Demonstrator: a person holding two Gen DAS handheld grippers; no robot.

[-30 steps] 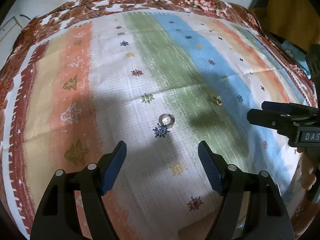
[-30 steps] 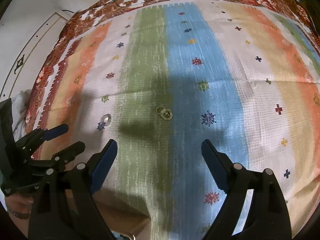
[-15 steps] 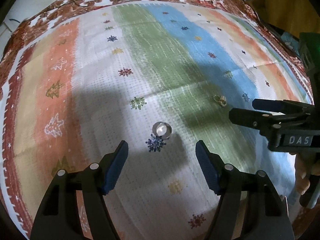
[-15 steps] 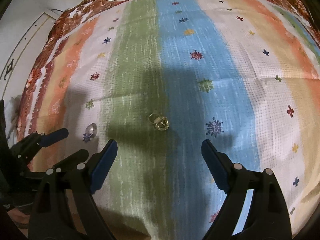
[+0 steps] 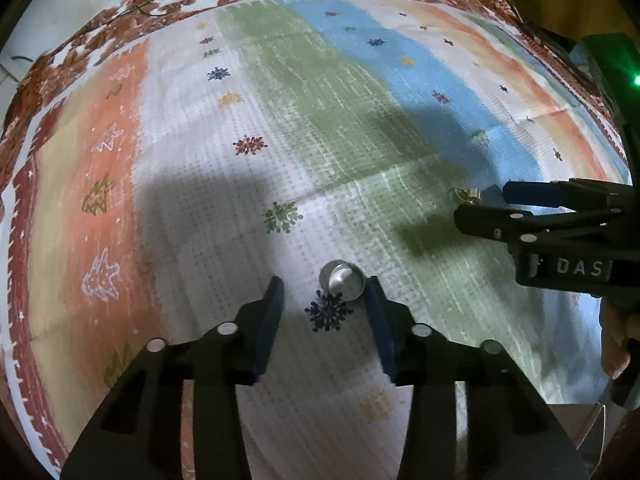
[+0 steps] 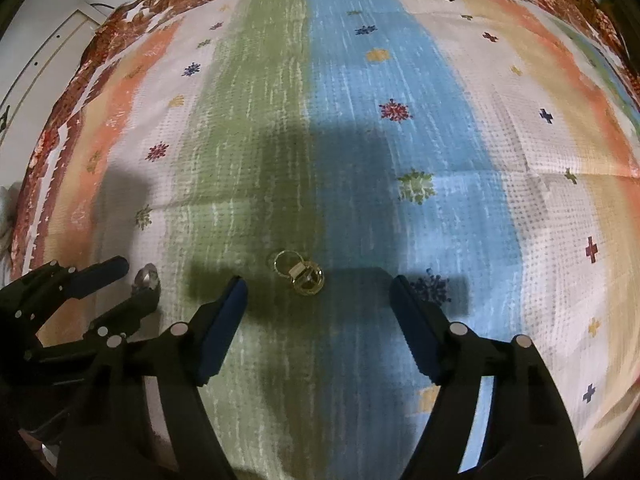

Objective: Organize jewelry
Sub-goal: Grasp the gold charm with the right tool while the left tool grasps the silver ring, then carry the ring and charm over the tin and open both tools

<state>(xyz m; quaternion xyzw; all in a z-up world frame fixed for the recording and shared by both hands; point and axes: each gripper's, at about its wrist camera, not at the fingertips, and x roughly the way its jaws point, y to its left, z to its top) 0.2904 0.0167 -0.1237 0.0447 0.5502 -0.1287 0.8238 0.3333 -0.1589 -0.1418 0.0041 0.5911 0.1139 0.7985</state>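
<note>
- Fingers of the left gripper (image 5: 324,312) are seen partly spread and closing, with the silver ring (image 5: 342,281) lying between their tips; its right finger (image 5: 378,320) stands just beside the ring's edge, and whether it touches cannot be told, while the left finger (image 5: 269,320) is clearly apart from it.
- Fingers of the right gripper (image 6: 318,312) are spread wider and are also closing; the gold jewelry piece (image 6: 301,273), a thin loop joined to a small chunky part, lies just ahead of the gap between their tips and is touched by neither pad.
- The letters "DAS" are read in white on the black body of the right gripper (image 5: 500,204) where it is seen in the left wrist view; any further letters are cut off by dark parts.
- The silver ring is found on a white band of the striped cloth (image 5: 192,216), just beside a dark blue snowflake print (image 5: 329,311).
- The gold jewelry piece is found to the right of the silver ring, where the green stripe meets the blue stripe, in shadow.
- The cloth is bordered by a red-brown floral edge, and a crease is seen running across it beyond the silver ring.
- Part of a person's hand (image 5: 618,344) is seen below the lettered body.
</note>
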